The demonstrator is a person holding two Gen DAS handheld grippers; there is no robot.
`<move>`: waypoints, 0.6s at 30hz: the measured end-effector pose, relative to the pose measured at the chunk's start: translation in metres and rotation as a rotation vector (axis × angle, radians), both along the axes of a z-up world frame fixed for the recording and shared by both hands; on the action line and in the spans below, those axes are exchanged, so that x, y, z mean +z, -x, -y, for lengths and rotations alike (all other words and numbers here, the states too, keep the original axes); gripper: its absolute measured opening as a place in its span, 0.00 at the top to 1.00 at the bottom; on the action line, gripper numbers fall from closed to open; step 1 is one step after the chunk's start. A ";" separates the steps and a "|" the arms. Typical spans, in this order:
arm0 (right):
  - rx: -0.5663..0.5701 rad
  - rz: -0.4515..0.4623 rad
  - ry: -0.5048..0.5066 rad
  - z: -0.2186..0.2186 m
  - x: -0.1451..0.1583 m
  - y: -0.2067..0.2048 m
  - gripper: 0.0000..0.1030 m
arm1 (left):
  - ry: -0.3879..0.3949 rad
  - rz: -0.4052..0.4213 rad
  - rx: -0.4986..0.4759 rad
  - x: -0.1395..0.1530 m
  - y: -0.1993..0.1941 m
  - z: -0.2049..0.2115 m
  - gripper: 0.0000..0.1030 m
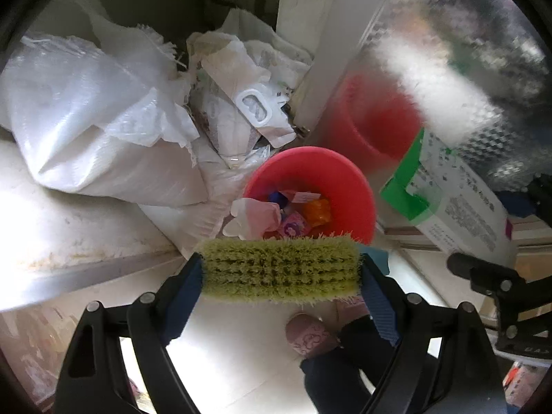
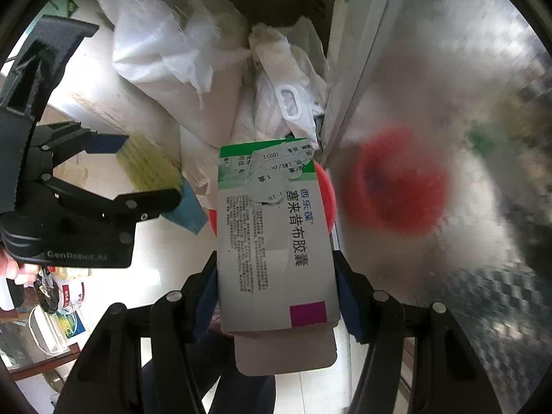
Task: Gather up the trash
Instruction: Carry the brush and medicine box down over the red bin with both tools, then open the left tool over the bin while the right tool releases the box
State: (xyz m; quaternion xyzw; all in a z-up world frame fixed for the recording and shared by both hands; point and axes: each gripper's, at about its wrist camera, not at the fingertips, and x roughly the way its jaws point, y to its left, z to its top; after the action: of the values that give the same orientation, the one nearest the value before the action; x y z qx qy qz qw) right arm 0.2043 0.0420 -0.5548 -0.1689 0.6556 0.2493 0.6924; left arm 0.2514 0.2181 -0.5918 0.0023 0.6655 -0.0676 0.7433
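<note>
The medicine box (image 2: 276,241) between the right gripper's pads hides most of the red bin (image 2: 326,193); its reflection (image 2: 396,186) beside is blurred.

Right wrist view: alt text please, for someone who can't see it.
The right tongs grip a white and green medicine box above a red bin. At left, the left tongs hold a yellow-green scrub brush, with white sacks behind.

I see white sacks (image 1: 96,114) heaped against a white post (image 1: 307,34), with a plastic carry-handle (image 1: 253,105) poking from the pile. Right of the post a patterned metal panel (image 2: 448,138) mirrors blurred red. Below, a pink slipper (image 1: 310,338) rests on the pale floor (image 1: 234,362).
</note>
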 end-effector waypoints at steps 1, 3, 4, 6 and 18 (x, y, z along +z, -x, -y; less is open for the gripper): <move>0.001 0.000 0.003 0.001 -0.003 -0.002 0.44 | -0.002 0.001 -0.001 -0.004 -0.002 0.000 0.18; 0.004 -0.002 0.003 0.005 -0.008 -0.004 0.44 | 0.009 -0.002 -0.010 -0.008 -0.005 -0.001 0.18; 0.007 -0.002 0.005 0.005 -0.009 -0.005 0.44 | 0.011 -0.001 -0.013 -0.012 -0.007 -0.001 0.18; 0.011 0.009 0.011 0.003 -0.012 -0.007 0.43 | 0.015 0.002 -0.036 -0.012 -0.010 0.000 0.18; 0.033 0.003 0.026 0.007 -0.014 -0.005 0.42 | 0.045 0.012 -0.099 -0.010 -0.016 0.002 0.13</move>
State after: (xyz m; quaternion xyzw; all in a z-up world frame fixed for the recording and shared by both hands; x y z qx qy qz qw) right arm 0.2089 0.0349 -0.5685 -0.1891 0.6551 0.2517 0.6869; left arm 0.2677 0.2165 -0.6019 0.0189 0.6585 -0.1191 0.7429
